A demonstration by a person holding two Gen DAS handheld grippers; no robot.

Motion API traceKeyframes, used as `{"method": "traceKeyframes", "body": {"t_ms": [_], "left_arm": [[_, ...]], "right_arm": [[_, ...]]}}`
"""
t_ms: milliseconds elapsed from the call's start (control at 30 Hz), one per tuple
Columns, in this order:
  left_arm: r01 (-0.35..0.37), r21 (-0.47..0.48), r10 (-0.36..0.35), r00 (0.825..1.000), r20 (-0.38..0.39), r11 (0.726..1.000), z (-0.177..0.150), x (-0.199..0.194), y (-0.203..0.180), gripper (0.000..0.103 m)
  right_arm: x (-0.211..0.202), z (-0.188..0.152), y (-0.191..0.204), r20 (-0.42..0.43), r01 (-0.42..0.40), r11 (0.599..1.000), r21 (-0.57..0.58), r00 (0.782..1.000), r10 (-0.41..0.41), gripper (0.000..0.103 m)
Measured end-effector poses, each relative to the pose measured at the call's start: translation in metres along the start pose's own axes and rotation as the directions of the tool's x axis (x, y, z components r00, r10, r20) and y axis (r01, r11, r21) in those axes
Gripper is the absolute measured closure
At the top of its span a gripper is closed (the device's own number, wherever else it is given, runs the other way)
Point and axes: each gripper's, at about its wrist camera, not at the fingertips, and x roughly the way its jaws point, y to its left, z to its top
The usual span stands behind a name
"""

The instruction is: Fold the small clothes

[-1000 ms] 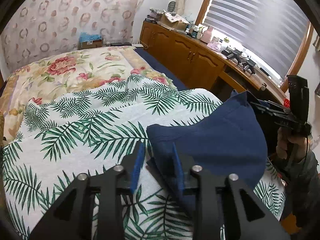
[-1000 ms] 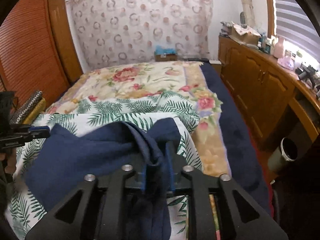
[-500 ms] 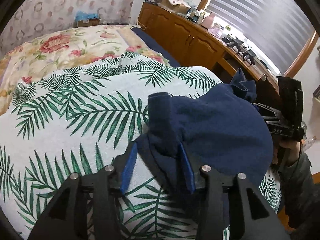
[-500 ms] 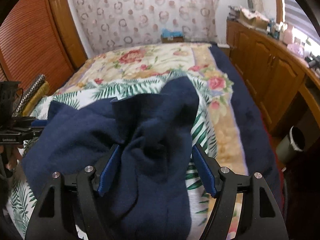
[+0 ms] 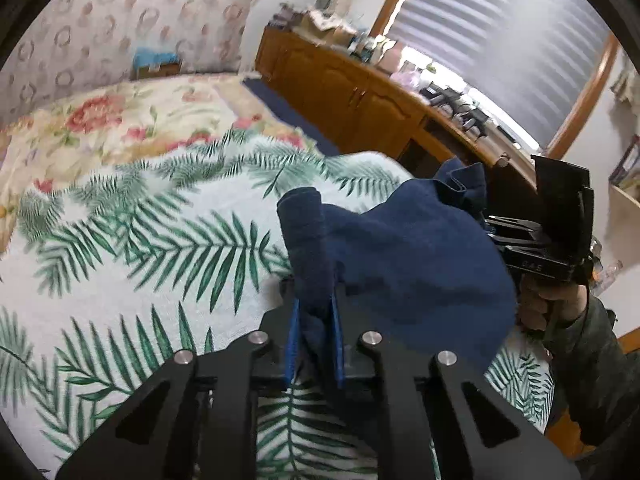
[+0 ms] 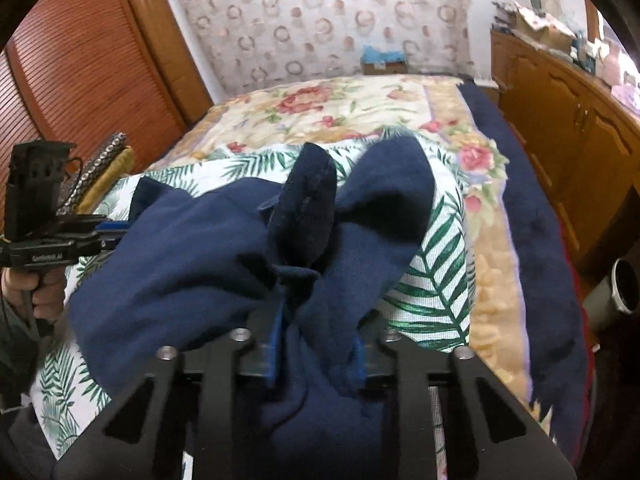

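Here both grippers are clamped on one small dark navy fleece garment (image 5: pixel 416 264) at the near edge of the white palm-leaf printed blanket (image 5: pixel 152 248). Left gripper (image 5: pixel 314 340): blue pads pinch a narrow rolled edge of cloth that stands up between them. Right gripper (image 6: pixel 318 350): pads closed on a thicker bunch of the same fabric, two loose flaps rising just ahead. Jaws on both sides have just been closing, cloth between them throughout. Garment sags between the two grips, its middle over the blanket; whether it touches I cannot tell. Step judged: re-grip complete, fold not yet laid. Next move likely calls for drawing the two corners apart to flatten the cloth, then carrying one edge across the other. Versus the earlier frames: both jaws stood wider around loose cloth half a second ago; now tight. Farther back, the floral quilt (image 6: pixel 344 108) and the wooden cabinet run (image 5: pixel 360 96) under the window.
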Motion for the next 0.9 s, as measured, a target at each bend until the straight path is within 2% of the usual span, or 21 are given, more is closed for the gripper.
{"method": "traceKeyframes", "body": {"t_ms": [67,200,467,700,767,900], "left_arm": [[0.013,0.02,-0.014,0.999,0.04,1.0,0.0,-0.016,-0.005,0.093],[-0.012,0.041,0.008,0.994,0.111,0.999,-0.001,-0.05,-0.012,0.094],[-0.107,0.03,0.097,0.969,0.228,0.994,-0.01,-0.118,-0.001,0.094],[-0.202,-0.039,0.203,0.924,0.323,0.979,-0.026,-0.184,0.033,0.094],[-0.226,-0.075,0.238,0.904,0.355,0.971,-0.03,-0.204,0.046,0.094],[-0.285,-0.147,0.32,0.853,0.413,0.947,-0.042,-0.243,0.074,0.094]], "right_arm": [[-0.012,0.0,0.008,0.05,0.009,1.0,-0.012,0.999,-0.008,0.084],[-0.033,0.005,0.024,0.117,-0.013,0.999,-0.044,0.993,0.018,0.086],[-0.046,0.028,0.075,0.182,-0.044,0.992,-0.116,0.981,0.065,0.087],[-0.034,0.074,0.142,0.208,-0.093,0.969,-0.228,0.968,0.142,0.087],[-0.028,0.09,0.164,0.21,-0.107,0.958,-0.265,0.964,0.165,0.087],[-0.013,0.127,0.211,0.219,-0.131,0.928,-0.348,0.951,0.216,0.087]]}}
